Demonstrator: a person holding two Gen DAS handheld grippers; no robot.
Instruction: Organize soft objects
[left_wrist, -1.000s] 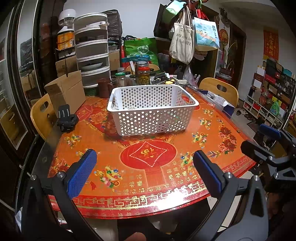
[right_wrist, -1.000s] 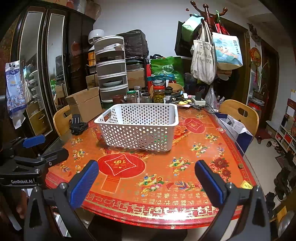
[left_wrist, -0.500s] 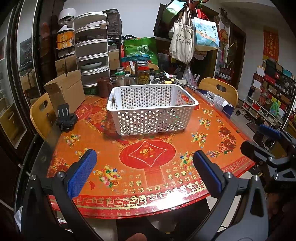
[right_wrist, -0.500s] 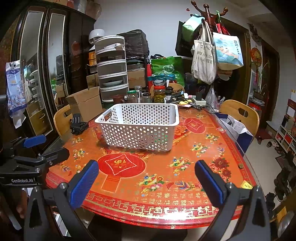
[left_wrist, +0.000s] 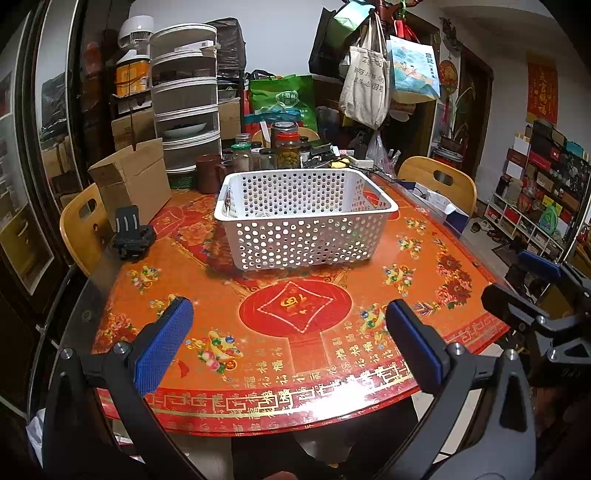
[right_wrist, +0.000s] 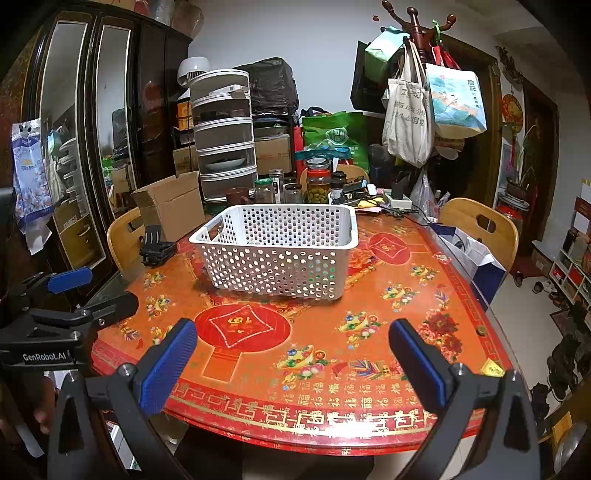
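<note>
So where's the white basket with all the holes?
The basket sits on the red table, just past its middle in both views, in front of the jars and right of the cardboard box.

"GenRobot.AI" on left tool (right_wrist: 70, 291)

From my right gripper (right_wrist: 293, 356), fingers spread wide and holding nothing, I see the white perforated basket (right_wrist: 277, 249) on the red table (right_wrist: 369, 314) ahead. Left of the basket lies a black clamp (right_wrist: 155, 245); behind it, jars (right_wrist: 317, 182). My left gripper (right_wrist: 88, 291) hangs further left, also spread.
</note>
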